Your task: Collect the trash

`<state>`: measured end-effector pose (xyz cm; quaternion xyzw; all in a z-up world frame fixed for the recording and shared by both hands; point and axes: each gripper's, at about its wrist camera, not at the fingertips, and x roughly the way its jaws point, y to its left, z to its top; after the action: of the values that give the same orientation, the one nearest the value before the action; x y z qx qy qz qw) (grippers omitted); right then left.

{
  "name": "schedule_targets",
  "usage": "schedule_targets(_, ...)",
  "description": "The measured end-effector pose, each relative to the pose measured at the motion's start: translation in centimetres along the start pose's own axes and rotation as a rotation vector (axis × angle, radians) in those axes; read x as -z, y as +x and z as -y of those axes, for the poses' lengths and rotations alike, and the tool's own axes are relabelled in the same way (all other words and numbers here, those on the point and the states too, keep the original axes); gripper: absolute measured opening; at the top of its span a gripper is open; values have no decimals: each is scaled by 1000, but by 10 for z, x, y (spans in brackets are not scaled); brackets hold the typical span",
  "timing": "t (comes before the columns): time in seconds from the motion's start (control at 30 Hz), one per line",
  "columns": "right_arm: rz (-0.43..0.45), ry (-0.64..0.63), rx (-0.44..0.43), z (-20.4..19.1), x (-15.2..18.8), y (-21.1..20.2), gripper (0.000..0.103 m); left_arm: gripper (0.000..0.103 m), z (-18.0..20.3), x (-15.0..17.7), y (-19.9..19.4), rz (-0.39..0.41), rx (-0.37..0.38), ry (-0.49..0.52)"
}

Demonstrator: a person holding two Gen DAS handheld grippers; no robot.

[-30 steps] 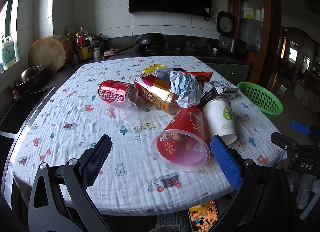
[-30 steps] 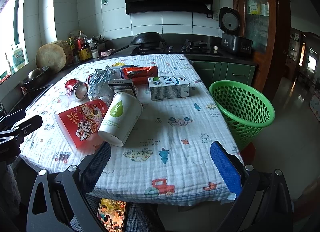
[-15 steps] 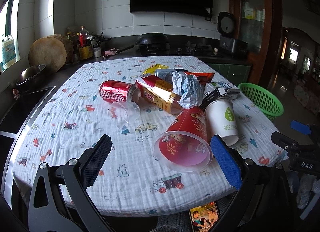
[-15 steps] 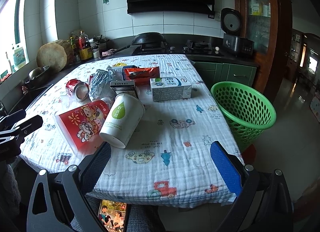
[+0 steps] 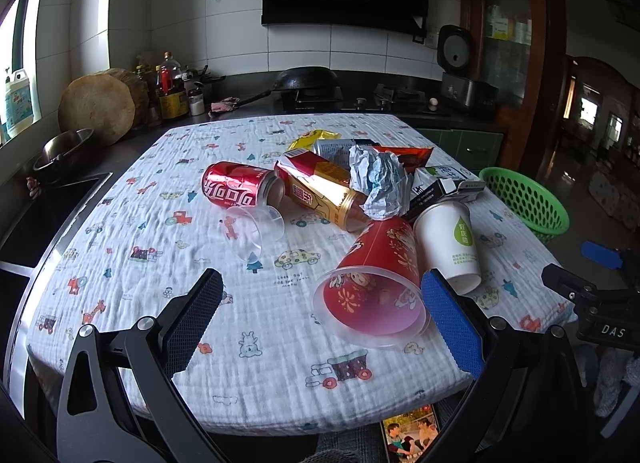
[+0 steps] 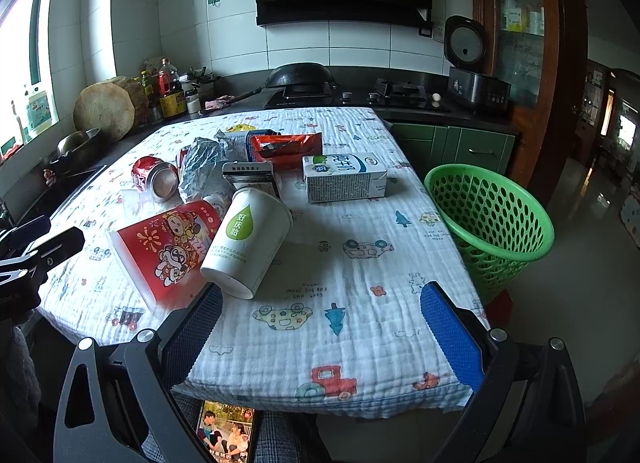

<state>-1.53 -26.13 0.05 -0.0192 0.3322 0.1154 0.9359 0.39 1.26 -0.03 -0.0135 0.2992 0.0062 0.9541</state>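
While both grippers, left (image 5: 320,311) and right (image 6: 320,319), gape wide and empty, a red cartoon-printed cup (image 5: 372,287) and white paper cup (image 6: 248,239) lie toppled

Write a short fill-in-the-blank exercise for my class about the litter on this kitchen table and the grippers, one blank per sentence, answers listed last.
1. The perforated plastic basket standing beside the table is coloured ____.
2. The white paper cup with a green drop logo lies on its ____.
3. The dented red soda can lies next to a clear plastic ____.
4. The left gripper and the right gripper both hold ____.

Missing words: green; side; cup; nothing
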Motion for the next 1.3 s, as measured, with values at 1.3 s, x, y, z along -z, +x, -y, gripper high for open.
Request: schedule_targets(1.3,-65,-43,-119,-27,-58,70,87,98,-15,-13,32,-36,53,21)
